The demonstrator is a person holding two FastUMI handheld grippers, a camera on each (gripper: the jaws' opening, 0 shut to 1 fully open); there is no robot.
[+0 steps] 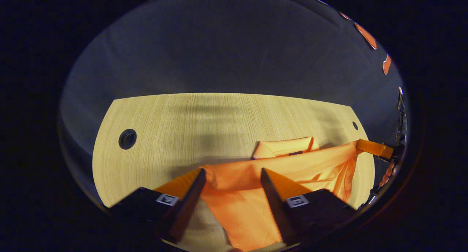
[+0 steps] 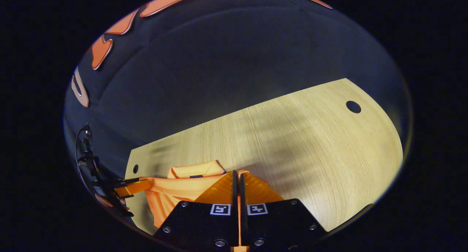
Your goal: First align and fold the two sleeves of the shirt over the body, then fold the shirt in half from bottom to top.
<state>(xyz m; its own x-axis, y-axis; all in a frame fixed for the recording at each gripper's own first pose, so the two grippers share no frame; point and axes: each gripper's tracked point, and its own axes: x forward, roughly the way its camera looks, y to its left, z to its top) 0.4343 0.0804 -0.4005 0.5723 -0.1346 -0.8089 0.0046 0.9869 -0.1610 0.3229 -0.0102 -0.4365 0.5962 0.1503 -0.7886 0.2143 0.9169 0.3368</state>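
An orange collared shirt (image 1: 303, 164) lies bunched on the wooden table (image 1: 182, 127), its collar (image 1: 285, 147) toward the far side. My left gripper (image 1: 232, 170) is open, its fingers wide apart, and shirt cloth hangs between them and brushes the left fingertip. In the right gripper view my right gripper (image 2: 236, 172) is shut on the shirt (image 2: 175, 193), with cloth pinched between the closed fingers. The shirt's upper edge runs taut between the two grippers. The right gripper (image 1: 376, 149) shows at the far right of the left gripper view, and the left gripper (image 2: 133, 188) at the lower left of the right gripper view.
The table has a round cable hole (image 1: 127, 138) at the left and a smaller one (image 1: 355, 125) near its right end. Bare tabletop (image 2: 310, 142) stretches to the right of the shirt, with another hole (image 2: 353, 106) there. Dark booth cloth rises behind the table.
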